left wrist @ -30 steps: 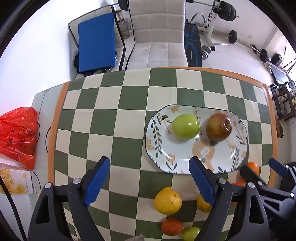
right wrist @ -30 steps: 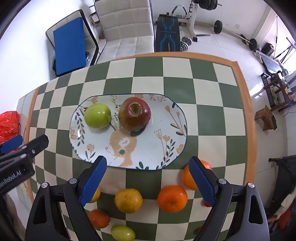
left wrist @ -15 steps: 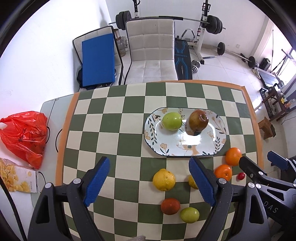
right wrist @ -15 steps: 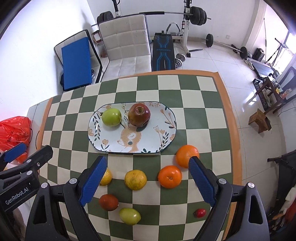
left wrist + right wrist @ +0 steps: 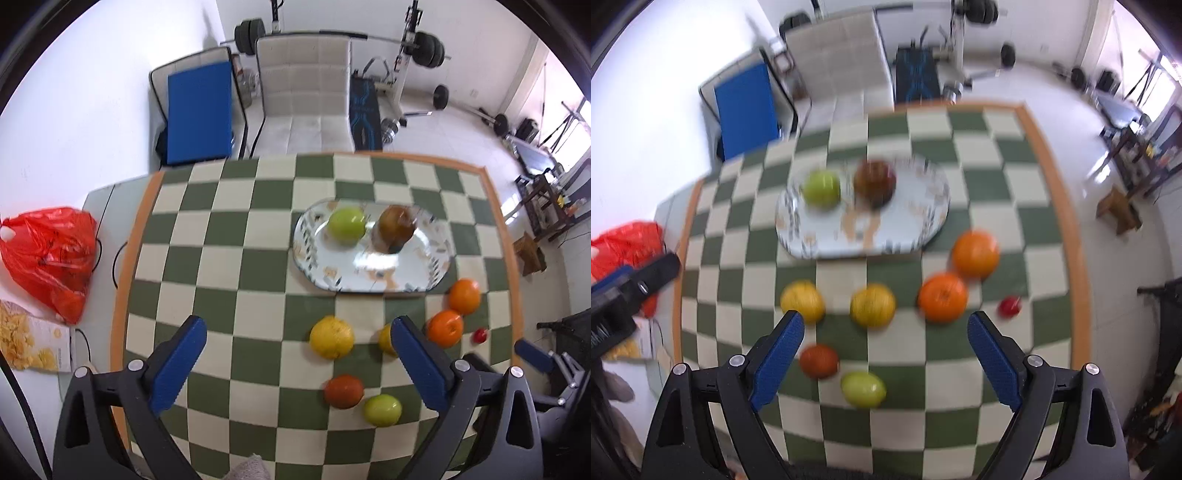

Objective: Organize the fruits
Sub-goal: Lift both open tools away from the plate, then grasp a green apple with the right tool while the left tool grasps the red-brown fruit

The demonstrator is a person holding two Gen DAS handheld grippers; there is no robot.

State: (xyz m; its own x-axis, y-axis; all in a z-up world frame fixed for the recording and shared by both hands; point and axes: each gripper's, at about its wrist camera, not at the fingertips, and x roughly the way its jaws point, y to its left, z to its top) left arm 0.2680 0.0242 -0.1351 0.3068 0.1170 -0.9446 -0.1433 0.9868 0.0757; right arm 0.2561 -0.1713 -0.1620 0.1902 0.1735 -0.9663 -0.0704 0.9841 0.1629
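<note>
1. Done: a green apple and a red apple sit on the plate, right of centre in the left wrist view.
2. Left: two oranges, two yellow citrus, a dark red fruit, a green fruit and a small red one lie on the bench, below the plate.
3. The left hand-held gripper and the right hand-held gripper both hang above the bench, jaws apart and empty.

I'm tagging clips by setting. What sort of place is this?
Probably a room at home that doubles as a gym: a barbell rack and weight bench stand behind a padded chair, and a table with a checkered cloth holds a plate of fruit.
</note>
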